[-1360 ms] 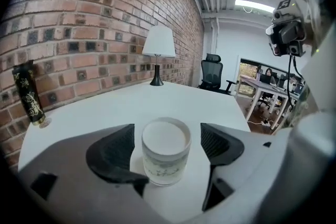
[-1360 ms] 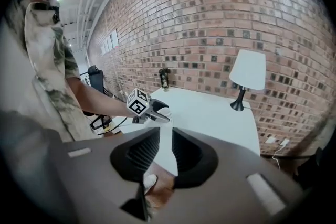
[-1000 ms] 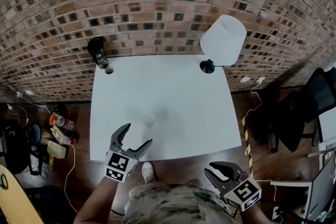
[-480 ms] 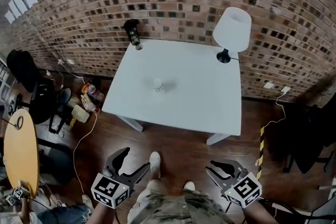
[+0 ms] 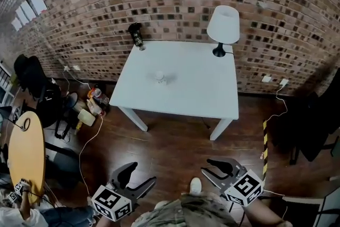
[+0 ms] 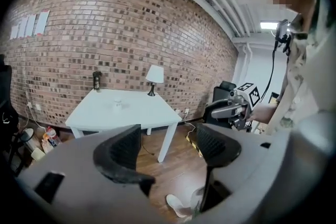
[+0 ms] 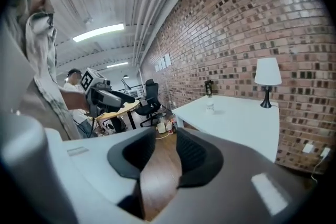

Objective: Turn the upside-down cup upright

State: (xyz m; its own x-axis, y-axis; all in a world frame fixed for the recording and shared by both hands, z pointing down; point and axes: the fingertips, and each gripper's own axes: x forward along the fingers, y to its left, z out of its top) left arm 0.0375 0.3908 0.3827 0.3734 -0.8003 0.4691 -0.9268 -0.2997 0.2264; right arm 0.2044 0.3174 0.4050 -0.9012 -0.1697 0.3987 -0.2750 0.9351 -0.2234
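Note:
A small clear cup (image 5: pixel 159 77) stands alone near the middle of the white table (image 5: pixel 202 98); it is too small to tell which way up it is. It also shows far off as the cup (image 6: pixel 117 105) in the left gripper view and the cup (image 7: pixel 210 107) in the right gripper view. Both grippers hang over the wooden floor, well short of the table. My left gripper (image 5: pixel 139 176) (image 6: pixel 168 140) has its jaws closing, still apart, with nothing between them. My right gripper (image 5: pixel 208 168) (image 7: pixel 165 153) is open by a narrow gap and empty.
A white lamp (image 5: pixel 223 26) stands at the table's back right corner, a dark bottle (image 5: pixel 137 34) at its back left. Left of the table are floor clutter (image 5: pixel 90 104), a black chair (image 5: pixel 33 82) and a round yellow table (image 5: pixel 24 151). Striped tape (image 5: pixel 264 146) marks the floor at the right.
The person has backed away from the table, so it now lies farther off. Both grippers left the table's front edge and now hang over the floor. The left jaws have narrowed a little.

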